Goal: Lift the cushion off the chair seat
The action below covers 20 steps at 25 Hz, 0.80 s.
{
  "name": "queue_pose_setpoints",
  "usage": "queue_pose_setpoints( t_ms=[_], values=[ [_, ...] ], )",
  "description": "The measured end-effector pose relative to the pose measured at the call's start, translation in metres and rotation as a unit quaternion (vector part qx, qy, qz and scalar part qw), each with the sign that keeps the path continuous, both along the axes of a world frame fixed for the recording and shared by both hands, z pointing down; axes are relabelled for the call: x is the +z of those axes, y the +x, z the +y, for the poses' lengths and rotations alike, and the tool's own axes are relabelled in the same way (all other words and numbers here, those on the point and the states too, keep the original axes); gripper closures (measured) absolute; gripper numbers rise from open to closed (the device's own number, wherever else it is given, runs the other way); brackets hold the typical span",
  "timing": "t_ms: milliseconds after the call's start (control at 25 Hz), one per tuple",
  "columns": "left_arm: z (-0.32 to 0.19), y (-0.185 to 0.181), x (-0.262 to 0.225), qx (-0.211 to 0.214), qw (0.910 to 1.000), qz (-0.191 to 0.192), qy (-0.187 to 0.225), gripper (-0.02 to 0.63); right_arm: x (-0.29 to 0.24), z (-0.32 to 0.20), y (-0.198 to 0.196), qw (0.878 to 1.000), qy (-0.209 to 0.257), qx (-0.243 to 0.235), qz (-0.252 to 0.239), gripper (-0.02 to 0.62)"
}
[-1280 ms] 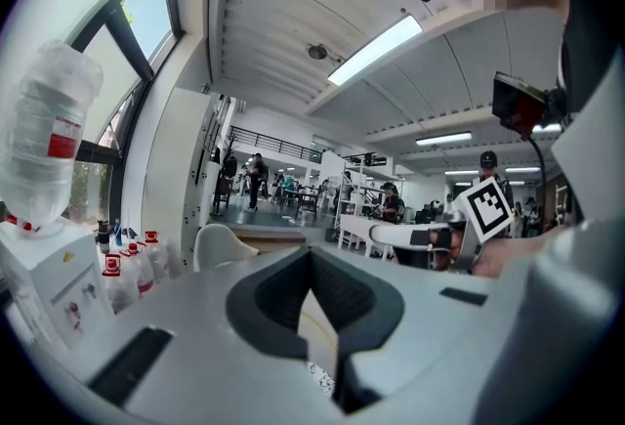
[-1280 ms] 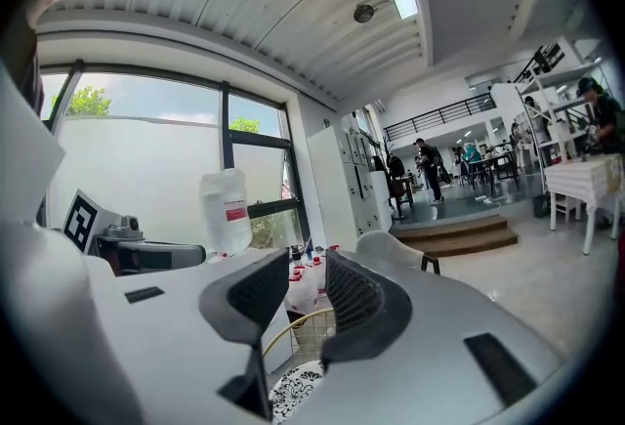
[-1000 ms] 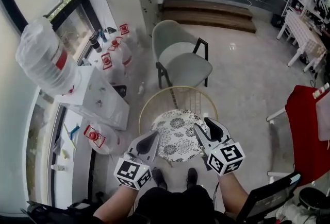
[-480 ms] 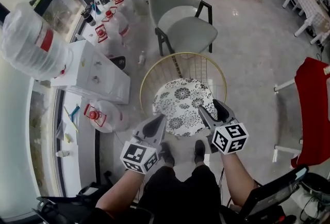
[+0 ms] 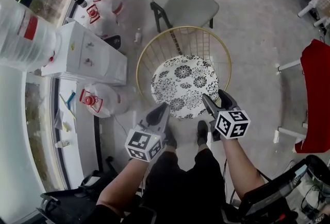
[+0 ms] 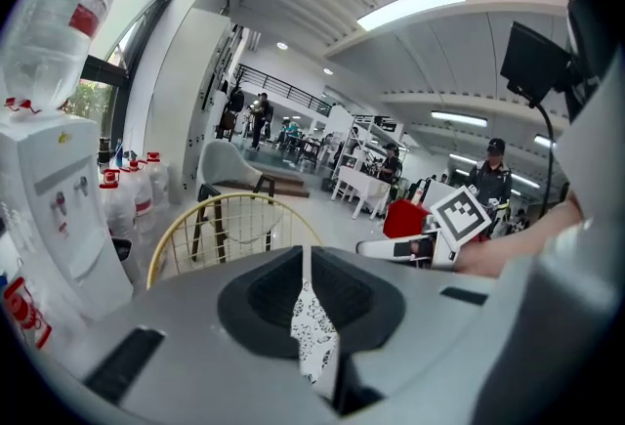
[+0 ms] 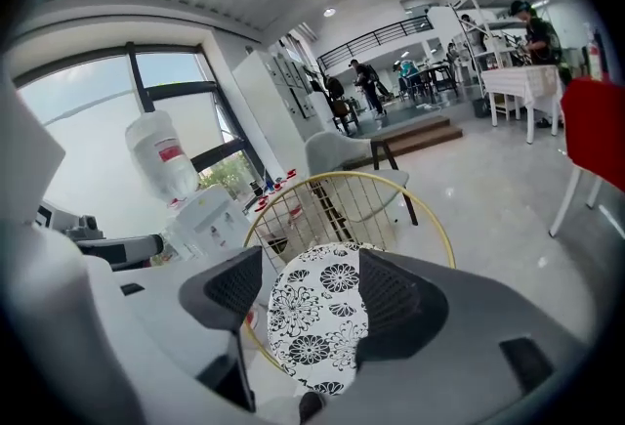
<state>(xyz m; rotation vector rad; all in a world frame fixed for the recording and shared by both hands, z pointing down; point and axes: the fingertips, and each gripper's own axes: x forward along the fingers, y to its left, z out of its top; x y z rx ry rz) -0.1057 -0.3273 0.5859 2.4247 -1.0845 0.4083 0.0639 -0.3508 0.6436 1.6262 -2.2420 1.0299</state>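
In the head view the round floral cushion (image 5: 184, 85) lay flat, patterned face up, in the seat of the gold wire chair (image 5: 140, 58). Being a disc, it had no long axis and pointed nowhere. The left gripper (image 5: 164, 107) hung at its 7 o'clock edge and the right gripper (image 5: 215, 96) at its 4 o'clock edge. In the left gripper view the jaws stood together, pinching nothing, and the cushion's print showed beyond through the slit between them. In the right gripper view the jaws had just been opening and stood wide. The cushion was framed between them but lay beyond, untouched. It looked thin, soft and light, likely to sag, so a pinch on the near rim at each side seemed best.
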Motion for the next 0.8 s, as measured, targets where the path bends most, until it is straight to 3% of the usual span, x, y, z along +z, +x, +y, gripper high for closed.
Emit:
queue_pose_setpoints(
  t_ms=[520, 800],
  values=[
    [0.011, 0.012, 0.093, 0.019, 0.9978, -0.008, -0.063, 0.598, 0.126, 0.026, 0.007, 0.995, -0.097, 0.032, 0.004, 0.284],
    [0.010, 0.013, 0.134, 0.028, 0.9963, -0.039, -0.071, 0.597, 0.188, 0.041, 0.008, 0.987, -0.153, 0.046, 0.003, 0.265]
  ],
)
